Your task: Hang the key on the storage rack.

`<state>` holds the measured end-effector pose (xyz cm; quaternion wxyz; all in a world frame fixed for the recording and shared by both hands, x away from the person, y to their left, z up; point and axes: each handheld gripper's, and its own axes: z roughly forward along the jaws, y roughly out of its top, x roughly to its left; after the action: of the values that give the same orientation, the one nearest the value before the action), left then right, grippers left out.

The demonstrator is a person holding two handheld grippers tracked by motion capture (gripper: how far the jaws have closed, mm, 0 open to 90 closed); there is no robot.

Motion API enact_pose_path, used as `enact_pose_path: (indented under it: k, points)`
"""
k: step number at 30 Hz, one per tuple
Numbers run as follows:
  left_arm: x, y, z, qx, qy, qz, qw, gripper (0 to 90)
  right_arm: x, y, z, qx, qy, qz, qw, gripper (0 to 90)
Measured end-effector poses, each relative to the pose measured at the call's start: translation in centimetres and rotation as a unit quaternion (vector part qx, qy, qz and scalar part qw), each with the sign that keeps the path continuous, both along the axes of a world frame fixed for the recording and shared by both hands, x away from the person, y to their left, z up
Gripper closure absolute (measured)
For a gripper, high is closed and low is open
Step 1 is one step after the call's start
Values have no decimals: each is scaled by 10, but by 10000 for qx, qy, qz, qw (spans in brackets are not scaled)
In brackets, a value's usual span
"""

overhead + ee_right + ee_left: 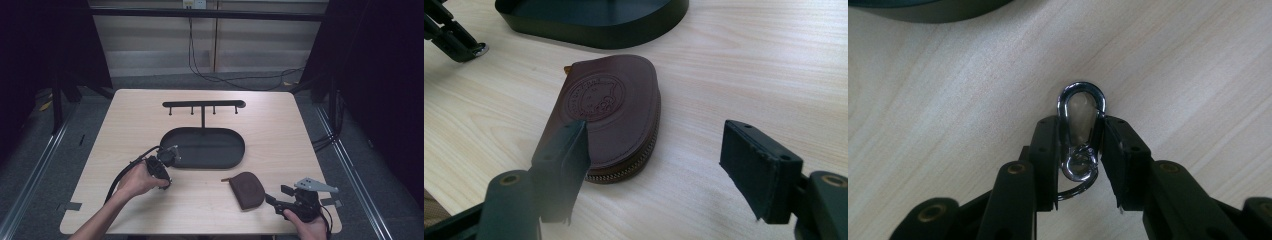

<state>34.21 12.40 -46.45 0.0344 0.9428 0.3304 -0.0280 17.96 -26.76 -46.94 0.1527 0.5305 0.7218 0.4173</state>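
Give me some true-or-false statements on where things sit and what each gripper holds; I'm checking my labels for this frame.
1. The left gripper is shut on a metal clasp. True.
2. The brown pouch lies inside the black tray. False: it lies on the table, in front of the tray.
3. The right gripper is open. True.
4. Keys hang from the hook rack. False: its hooks are bare.

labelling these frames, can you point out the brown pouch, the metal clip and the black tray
brown pouch (609, 115), right gripper view, on its embossed top face
metal clip (1081, 102), left gripper view, on the rounded top of its loop
black tray (239, 161), high view, on its right front rim
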Motion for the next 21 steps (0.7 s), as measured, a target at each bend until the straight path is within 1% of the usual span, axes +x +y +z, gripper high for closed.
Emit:
enact_pose_path:
  k: [1,2,3,5,9,10,12,13,14,16,17,18,19,21]
  points:
    - [0,0,0,0,0,0,10000,681,0,0,0,0,0,0,10000,274]
    - [-3,-4,0,195,-106,-194,9996,690,0,0,0,-1,3,-1,10000,274]
    - [-3,-5,1,245,-105,-196,9995,696,0,0,0,-1,3,-4,10000,274]
    - [-2,-5,0,225,-56,-229,9995,699,0,0,0,-4,9,-2,10000,274]
    - [-2,-3,1,199,-46,-243,9995,706,0,0,0,7,29,-2,10000,274]
    - [-2,-1,1,89,-3,-202,9998,706,0,0,0,9,28,3,10000,274]
    - [-1,0,3,64,41,-241,9997,706,1,0,0,14,40,2,10000,274]
    - [-1,1,5,6,32,-185,9998,706,1,0,0,15,42,-1,10000,274]
    - [0,2,7,-37,56,-181,9998,706,1,0,0,9,37,8,10000,274]
    - [0,3,11,-103,50,-154,9998,706,1,0,0,8,28,8,10000,274]
    - [0,3,11,-103,50,-154,9998,706,1,0,0,5,27,5,10000,274]
    - [-1,5,15,-147,-9,-132,9998,707,1,0,0,3,25,1,10000,274]
    - [-1,5,15,-147,-9,-132,9998,706,1,0,0,3,25,1,10000,274]
    - [-1,6,19,-213,22,-144,9997,707,1,0,0,8,39,-1,10000,274]
